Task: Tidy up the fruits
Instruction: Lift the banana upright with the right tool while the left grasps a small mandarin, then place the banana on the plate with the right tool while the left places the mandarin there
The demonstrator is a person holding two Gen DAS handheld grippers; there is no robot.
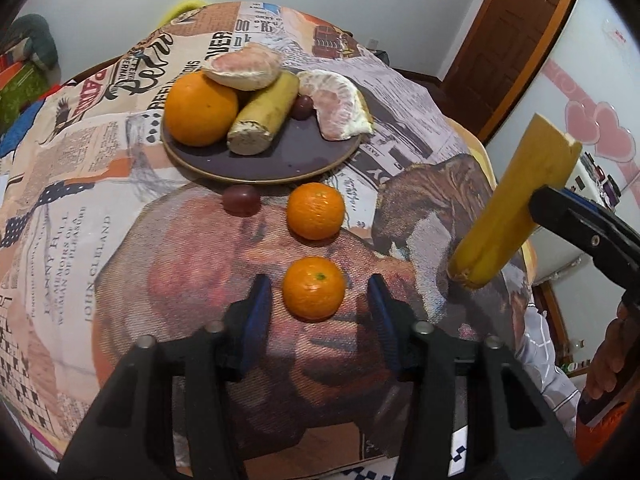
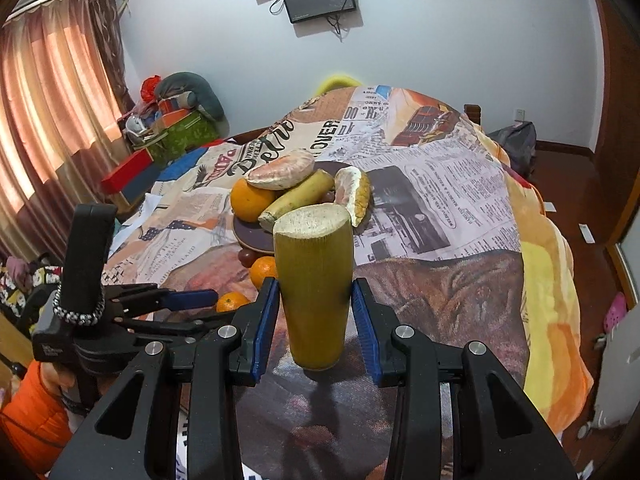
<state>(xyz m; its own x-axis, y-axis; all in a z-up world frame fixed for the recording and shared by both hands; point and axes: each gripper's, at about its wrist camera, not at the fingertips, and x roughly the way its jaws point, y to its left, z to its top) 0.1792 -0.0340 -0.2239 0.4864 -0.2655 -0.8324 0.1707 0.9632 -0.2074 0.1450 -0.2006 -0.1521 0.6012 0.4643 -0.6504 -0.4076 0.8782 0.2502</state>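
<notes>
Left tongs [image 1: 316,296], spread wide, straddling without touching a near mandarin [image 1: 314,289] on the printed blanket [image 1: 100,208] of a bed. Second mandarin [image 1: 316,211] just beyond, with a dark grape [image 1: 241,200] to its left beside the plate rim. Farther back, purple plate [image 1: 280,160] bearing a large orange [image 1: 201,109], a cut sugarcane piece [image 1: 264,119], two peeled pomelo segments [image 1: 242,66] and another grape [image 1: 302,106]. At right, right tongs [image 2: 316,312] clamped on a yellow sugarcane section [image 2: 314,280], held raised and tilted, cut end up, lower tip close above the blanket.
</notes>
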